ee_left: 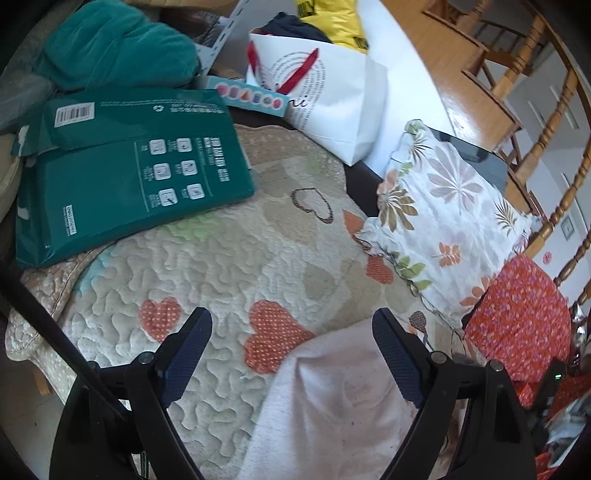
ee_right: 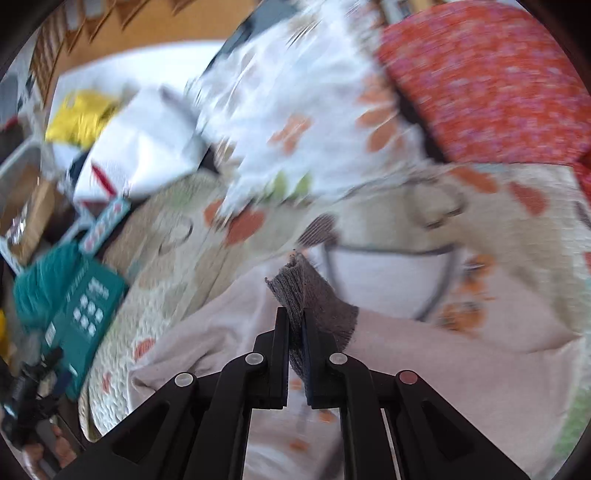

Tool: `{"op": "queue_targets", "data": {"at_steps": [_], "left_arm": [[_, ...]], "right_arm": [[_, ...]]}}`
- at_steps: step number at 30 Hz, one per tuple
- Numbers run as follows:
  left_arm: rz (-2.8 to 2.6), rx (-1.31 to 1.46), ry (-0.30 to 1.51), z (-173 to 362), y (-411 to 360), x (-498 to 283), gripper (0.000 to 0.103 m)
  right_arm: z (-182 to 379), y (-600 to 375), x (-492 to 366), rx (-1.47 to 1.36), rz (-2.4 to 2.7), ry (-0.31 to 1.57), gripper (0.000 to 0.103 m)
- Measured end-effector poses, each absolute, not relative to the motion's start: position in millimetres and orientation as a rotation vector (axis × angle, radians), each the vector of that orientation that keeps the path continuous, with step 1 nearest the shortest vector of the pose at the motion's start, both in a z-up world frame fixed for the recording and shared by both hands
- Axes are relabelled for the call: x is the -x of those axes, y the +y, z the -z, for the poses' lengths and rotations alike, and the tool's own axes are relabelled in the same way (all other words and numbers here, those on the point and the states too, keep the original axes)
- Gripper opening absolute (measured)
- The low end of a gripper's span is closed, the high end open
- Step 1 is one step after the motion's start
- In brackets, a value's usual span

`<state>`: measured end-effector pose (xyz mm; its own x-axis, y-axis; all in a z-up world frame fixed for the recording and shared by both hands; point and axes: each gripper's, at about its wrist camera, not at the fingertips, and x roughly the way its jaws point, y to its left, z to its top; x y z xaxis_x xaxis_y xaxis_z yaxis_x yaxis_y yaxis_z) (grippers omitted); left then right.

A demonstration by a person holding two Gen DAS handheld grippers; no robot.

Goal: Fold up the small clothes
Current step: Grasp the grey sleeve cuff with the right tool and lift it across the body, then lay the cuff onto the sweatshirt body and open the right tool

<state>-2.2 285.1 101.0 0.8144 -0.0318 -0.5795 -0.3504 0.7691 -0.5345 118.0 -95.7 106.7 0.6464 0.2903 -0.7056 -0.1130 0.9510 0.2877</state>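
The right hand-held gripper (ee_right: 295,325) is closed on a grey sock (ee_right: 314,295): both fingers (ee_right: 282,343) press against the ribbed knit, and the cuff end projects past the fingertips. The right wrist view is motion-blurred, so detail beyond the sock is uncertain. Directly under the sock lies a pale pink cloth (ee_right: 461,354), spread across the near part of a quilt (ee_right: 517,236) with orange hearts. Beyond the sock, a white garment (ee_right: 384,273) with dark trim lies flat on the quilt. The left hand-held gripper (ee_left: 291,332) is open, its fingers (ee_left: 192,343) spread wide and holding nothing. It hangs above the quilt (ee_left: 207,266), with the near right finger over the edge of the pink cloth (ee_left: 332,406). At mid distance on the left, a green packet (ee_left: 122,177) rests on the quilt. On the right, a floral pillow (ee_left: 443,221) leans at the quilt edge, with a red patterned cushion (ee_left: 524,317) just beside it on the near right. Farther away, a white paper bag (ee_left: 332,103) with red handles stands beside a small box (ee_left: 255,96) printed with coloured dots. A teal cloth bundle (ee_left: 118,44) lies at far left and a yellow bag (ee_left: 336,22) lies behind the paper bag. Wooden chairs (ee_left: 524,74) stand at far right.
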Motion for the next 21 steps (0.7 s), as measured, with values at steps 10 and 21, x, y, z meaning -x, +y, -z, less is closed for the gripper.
{"op": "queue_targets", "data": {"at_steps": [10,21], "left_arm": [[-0.220,0.680,0.615,-96,291,-5,0.088],[-0.296,0.709,0.625,-89,313,4,0.088]], "right_arm": [[-42,-6,-142,-0.153,-0.294,0.934,0.006],[-56,12,-99,-0.082,-0.512,0.930,0.025]]}}
